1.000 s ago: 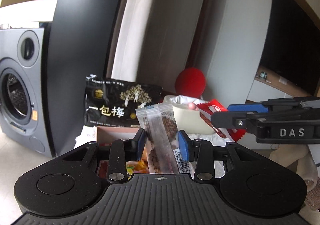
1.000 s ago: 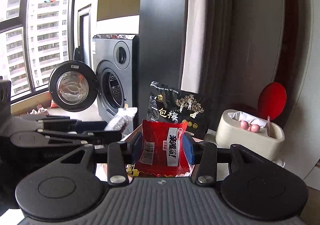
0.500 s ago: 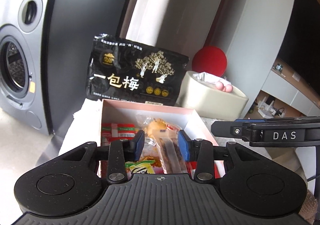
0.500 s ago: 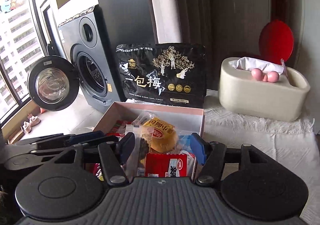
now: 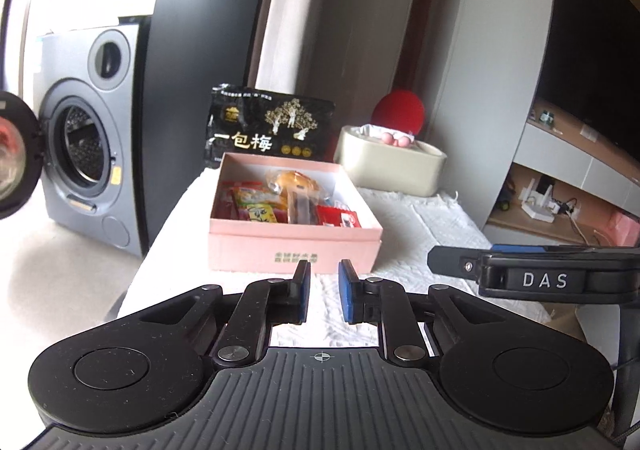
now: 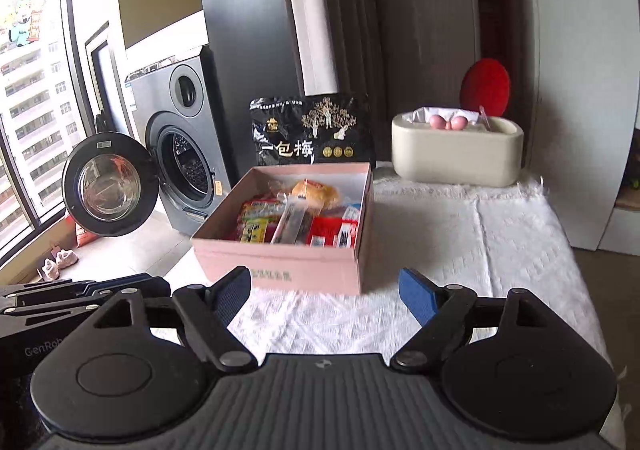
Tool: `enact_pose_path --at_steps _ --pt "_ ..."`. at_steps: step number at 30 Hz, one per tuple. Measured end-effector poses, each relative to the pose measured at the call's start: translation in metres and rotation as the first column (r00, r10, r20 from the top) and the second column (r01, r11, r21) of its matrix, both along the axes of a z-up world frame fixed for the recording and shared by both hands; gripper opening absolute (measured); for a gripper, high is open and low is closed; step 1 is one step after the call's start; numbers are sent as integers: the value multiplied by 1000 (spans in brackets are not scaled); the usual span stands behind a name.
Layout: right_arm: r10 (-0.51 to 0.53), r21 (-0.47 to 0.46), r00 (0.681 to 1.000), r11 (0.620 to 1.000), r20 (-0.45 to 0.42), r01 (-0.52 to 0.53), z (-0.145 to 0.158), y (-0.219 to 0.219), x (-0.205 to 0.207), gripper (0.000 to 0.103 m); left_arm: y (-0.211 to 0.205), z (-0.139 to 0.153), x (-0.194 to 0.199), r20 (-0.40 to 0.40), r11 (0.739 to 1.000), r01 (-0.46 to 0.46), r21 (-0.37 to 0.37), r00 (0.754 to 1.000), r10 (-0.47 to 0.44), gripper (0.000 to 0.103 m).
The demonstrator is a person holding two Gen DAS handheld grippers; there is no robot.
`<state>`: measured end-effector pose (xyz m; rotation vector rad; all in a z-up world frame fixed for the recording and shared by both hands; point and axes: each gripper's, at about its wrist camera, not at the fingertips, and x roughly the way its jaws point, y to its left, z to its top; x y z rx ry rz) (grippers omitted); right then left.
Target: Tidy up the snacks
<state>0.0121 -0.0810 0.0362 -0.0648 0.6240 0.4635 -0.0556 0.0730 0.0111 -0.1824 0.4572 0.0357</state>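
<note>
A pink box [image 5: 294, 246] [image 6: 280, 262] stands on the white cloth with several snacks in it. Among them are a clear-wrapped brown bar [image 5: 302, 206] [image 6: 292, 222], a red packet [image 5: 340, 216] [image 6: 332, 230] and a wrapped bun [image 5: 294, 180] [image 6: 316, 192]. My left gripper [image 5: 323, 270] hangs just short of the box's near wall, shut, with nothing between its pads. My right gripper [image 6: 324, 278] is also short of the box, its jaws opening wide and empty. Each gripper shows at the edge of the other's view: the right gripper [image 5: 460, 260], the left gripper [image 6: 120, 286].
A black plum bag [image 5: 272, 130] [image 6: 316, 130] leans upright behind the box. A cream tissue holder [image 5: 392, 166] [image 6: 456, 158] sits at the back right with a red disc behind it. A washing machine [image 6: 180, 146] with its door open stands on the left. The white cloth [image 6: 480, 242] extends to the right.
The left gripper let go of the clear-wrapped bar and the right let go of the red packet; both now lie in the box. Both grippers pulled back; left jaws closed, right jaws spread.
</note>
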Motion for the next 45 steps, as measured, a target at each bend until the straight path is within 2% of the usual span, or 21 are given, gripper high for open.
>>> enact_pose_path --at_steps 3,9,45 --pt "-31 -2 1000 1000 1 31 -10 -11 -24 82 -13 -1 -14 -10 999 33 30 999 -33 19" --pt "-19 -22 999 1000 26 20 -12 -12 -45 82 -29 0 -21 -26 996 54 65 998 -53 19" --pt "-22 -15 1000 1000 9 22 -12 -14 -47 82 -32 -1 -24 -47 995 63 72 997 -60 17"
